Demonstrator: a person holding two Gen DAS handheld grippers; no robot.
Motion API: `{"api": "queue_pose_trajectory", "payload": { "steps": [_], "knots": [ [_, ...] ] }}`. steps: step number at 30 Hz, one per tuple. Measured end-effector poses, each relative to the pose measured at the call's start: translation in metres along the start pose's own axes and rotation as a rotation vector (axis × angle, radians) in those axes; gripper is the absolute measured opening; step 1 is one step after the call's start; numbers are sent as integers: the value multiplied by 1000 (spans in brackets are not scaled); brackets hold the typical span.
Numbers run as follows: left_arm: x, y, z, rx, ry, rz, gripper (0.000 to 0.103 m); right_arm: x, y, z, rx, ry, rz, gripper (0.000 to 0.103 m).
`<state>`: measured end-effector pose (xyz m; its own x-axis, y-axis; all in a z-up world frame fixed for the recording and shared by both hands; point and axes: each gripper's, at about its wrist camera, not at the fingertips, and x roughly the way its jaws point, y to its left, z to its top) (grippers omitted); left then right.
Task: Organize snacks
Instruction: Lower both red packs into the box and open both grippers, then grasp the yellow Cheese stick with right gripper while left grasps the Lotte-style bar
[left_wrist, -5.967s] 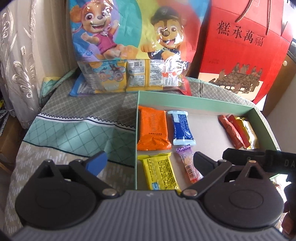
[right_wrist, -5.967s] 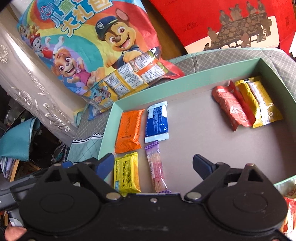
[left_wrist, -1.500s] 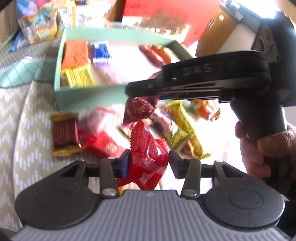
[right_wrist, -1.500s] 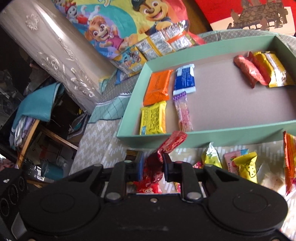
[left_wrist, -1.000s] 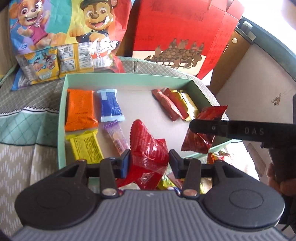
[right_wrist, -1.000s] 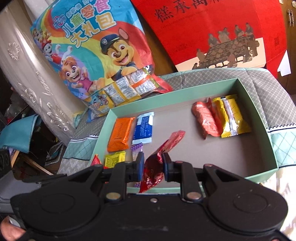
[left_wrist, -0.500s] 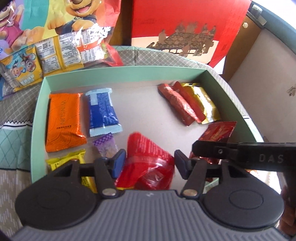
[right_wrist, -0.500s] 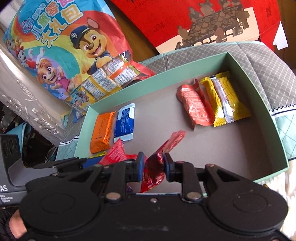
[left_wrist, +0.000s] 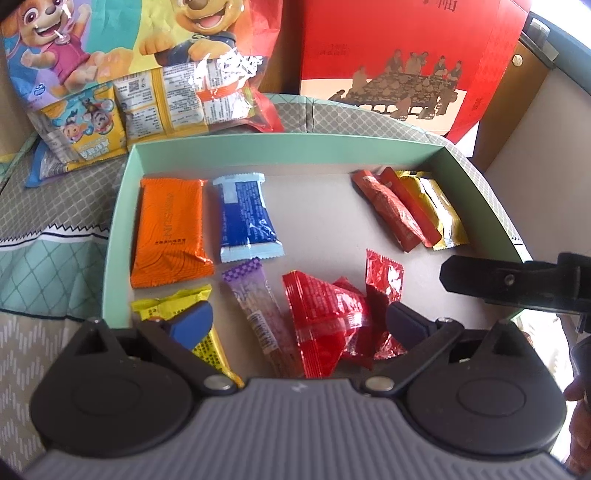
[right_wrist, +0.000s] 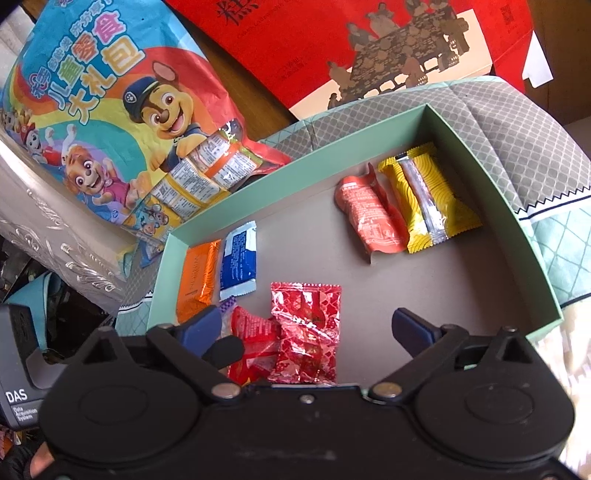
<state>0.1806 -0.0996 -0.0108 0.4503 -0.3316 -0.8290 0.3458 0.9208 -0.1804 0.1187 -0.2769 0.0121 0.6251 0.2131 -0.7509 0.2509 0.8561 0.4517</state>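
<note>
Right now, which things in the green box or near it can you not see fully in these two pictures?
- Yellow packet: left wrist view, its near part is behind the left gripper.
- Purple candy stick: right wrist view, only a tip shows behind the right gripper.
- Orange packet: right wrist view, near end covered by the same gripper.
- Red gift box: both views, top cut by the picture edge.

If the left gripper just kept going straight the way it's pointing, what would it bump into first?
Probably the red snack packet lying on the box floor, directly between the left gripper's opening jaws. Depth is hard to judge, but nothing else seems to sit in the way.
</note>
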Motion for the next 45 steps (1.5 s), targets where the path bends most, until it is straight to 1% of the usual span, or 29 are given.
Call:
{"api": "queue_pose_trajectory", "payload": {
  "steps": [12,20,25,29,38,43,45],
  "knots": [
    [-36,-9,-20,18,-14,-4,103,-33,-1,-18,9,-10,-7,103],
    [-62,-12,-45,18,-22,7,103,-57,1,-36,2,-21,3,103],
    [-71,-10,-63,11,-12,14,103,-66,0,-53,-2,-14,6,103],
    [-68,-11,-74,-9,23,3,103,-68,-5,-66,10,6,4,103],
    [-47,-37,-92,49,88,4,103,-73,-33,-87,68,29,-32,103],
    [-30,-54,-92,74,84,28,103,-74,-45,-95,102,15,-52,103],
    [-22,-62,-89,88,71,39,103,-75,-51,-95,119,5,-54,100]
  ]
}}
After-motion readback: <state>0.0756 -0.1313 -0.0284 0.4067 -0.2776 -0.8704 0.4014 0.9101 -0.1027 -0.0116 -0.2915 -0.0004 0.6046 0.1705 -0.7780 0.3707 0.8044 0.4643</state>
